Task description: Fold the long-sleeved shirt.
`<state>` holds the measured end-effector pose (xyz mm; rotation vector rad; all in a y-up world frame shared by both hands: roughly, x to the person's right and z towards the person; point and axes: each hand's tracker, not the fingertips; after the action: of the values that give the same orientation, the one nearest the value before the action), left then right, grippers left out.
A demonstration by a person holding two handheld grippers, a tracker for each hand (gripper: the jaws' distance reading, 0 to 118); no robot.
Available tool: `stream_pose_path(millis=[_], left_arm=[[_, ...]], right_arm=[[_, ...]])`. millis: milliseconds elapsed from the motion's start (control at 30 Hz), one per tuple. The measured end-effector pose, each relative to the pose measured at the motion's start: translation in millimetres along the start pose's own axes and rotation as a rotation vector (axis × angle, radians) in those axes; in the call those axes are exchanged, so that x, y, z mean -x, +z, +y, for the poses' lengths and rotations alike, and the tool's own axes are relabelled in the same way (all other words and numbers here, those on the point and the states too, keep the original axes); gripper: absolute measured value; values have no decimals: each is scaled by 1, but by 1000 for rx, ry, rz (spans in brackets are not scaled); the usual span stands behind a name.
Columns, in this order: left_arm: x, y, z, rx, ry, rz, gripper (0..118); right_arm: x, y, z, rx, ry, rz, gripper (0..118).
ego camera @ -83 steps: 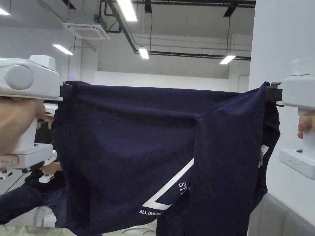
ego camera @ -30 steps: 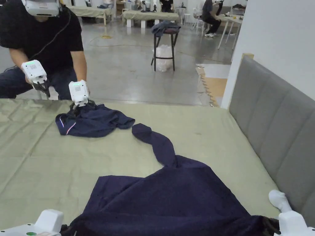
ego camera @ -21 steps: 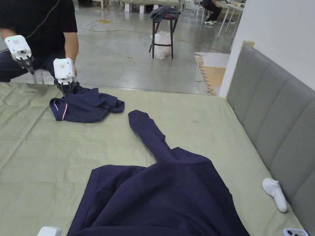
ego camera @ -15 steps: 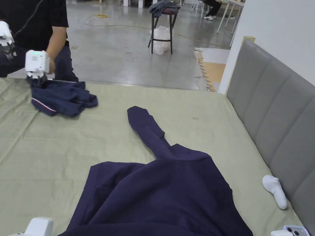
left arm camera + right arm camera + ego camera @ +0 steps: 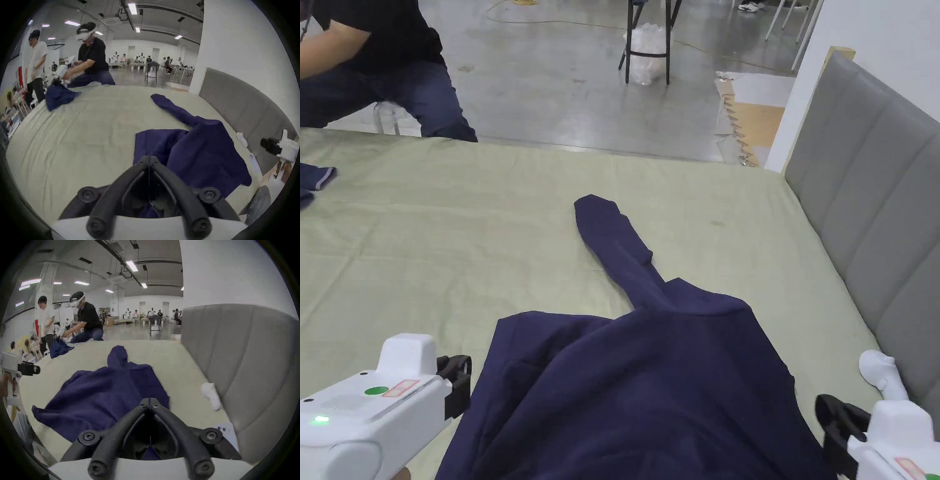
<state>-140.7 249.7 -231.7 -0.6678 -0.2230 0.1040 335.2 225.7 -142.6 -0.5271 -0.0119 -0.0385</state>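
Navy cloth: the long-sleeved shirt (image 5: 637, 387) lies on the bed (image 5: 456, 237), its body bunched at the near edge and one sleeve (image 5: 612, 250) reaching away from the near edge toward the far side.
Change: 2.8 s ago the shirt hung in the air, stretched wide between the two tools; it has since been lowered and laid on the bed, and over the last second it has barely shifted.
Left hand-held gripper (image 5: 149, 160): jaws drawn together at the tips, sitting at the shirt's left near corner; dark cloth shows behind the tips, but I cannot tell whether fabric is pinched between them.
Right hand-held gripper (image 5: 149, 401): jaws likewise closed tip to tip, at the shirt's right near corner; navy cloth shows below the tips, grip on it not clear.
Shirt lie: not flat; a raised ridge runs across the body, and the right side is heaped higher than the left.
Headboard (image 5: 862, 187): grey padded panel, just to the right of the shirt; a white object (image 5: 878, 369) lies between them.
Other person (image 5: 381, 69): beyond the bed's far left edge, well apart from the shirt.
Meaning for the task: the laying-out appears done, folding not begun; smoothing the body and finding the second sleeve likely come first.
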Motion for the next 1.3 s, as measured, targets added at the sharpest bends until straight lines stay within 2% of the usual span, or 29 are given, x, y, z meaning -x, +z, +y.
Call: stream_pose_path(millis=[33,67,133,167,200,233,267,367,400,467,533,567,600,633,667,700,733,767,800,833,867,933,967,1067,1100,1200,1300], left_arm=[[0,-6,1,-1,26,-3,6],[1,-14,2,3,31,-5,6],[3,-27,3,27,27,12,6],[6,-33,4,41,44,7,6],[10,-45,4,53,62,-6,6],[12,-50,5,61,73,-10,6],[12,-52,4,67,66,-1,6],[14,-77,3,112,75,7,6],[15,-85,2,134,77,6,6],[21,-101,-1,155,94,17,6],[26,-112,-4,180,130,8,6],[28,-117,-5,191,138,4,6],[28,-121,-6,198,143,0,6],[29,-124,-7,210,146,-4,6],[32,-128,-7,220,147,-9,6],[35,-129,-6,220,148,-9,16],[38,-131,-5,227,152,-22,33],[43,-135,-3,247,150,-54,62],[48,-141,1,263,149,-59,99],[51,-148,4,281,148,-55,111],[57,-149,6,272,151,-66,107],[64,-164,13,317,180,-111,106],[65,-172,15,377,187,-138,101],[58,-183,8,385,225,-203,31],[57,-187,4,400,214,-181,21],[53,-183,-3,373,201,-163,13],[50,-162,2,293,176,-151,12]], right_arm=[[4,-8,1,-3,4,-14,0],[7,-19,3,-3,8,-17,9],[3,-47,8,49,-20,12,95],[2,-65,15,78,-28,19,118],[0,-84,21,109,-41,21,114],[-7,-98,27,63,-68,74,116],[-19,-114,32,79,-50,38,117],[-45,-170,55,114,-66,9,117],[-32,-193,68,140,-64,6,117],[-46,-230,77,175,-80,24,116],[-41,-259,86,231,-116,59,110],[-45,-272,86,265,-135,69,102],[-48,-282,85,318,-138,90,78],[-51,-288,83,352,-132,110,44],[-36,-287,86,340,-87,87,6],[-34,-284,84,288,-45,48,1],[-38,-281,83,300,-74,72,1],[-43,-279,81,290,-128,146,1],[-29,-264,86,262,-137,158,1],[-28,-259,85,242,-95,116,1],[-28,-255,84,241,-82,104,1],[-24,-245,88,226,-105,120,1],[-24,-243,87,224,-110,116,1],[-25,-241,88,227,-116,109,1],[-23,-238,87,228,-115,106,1],[-22,-226,89,217,-120,103,1],[-21,-201,93,167,-115,122,1]])
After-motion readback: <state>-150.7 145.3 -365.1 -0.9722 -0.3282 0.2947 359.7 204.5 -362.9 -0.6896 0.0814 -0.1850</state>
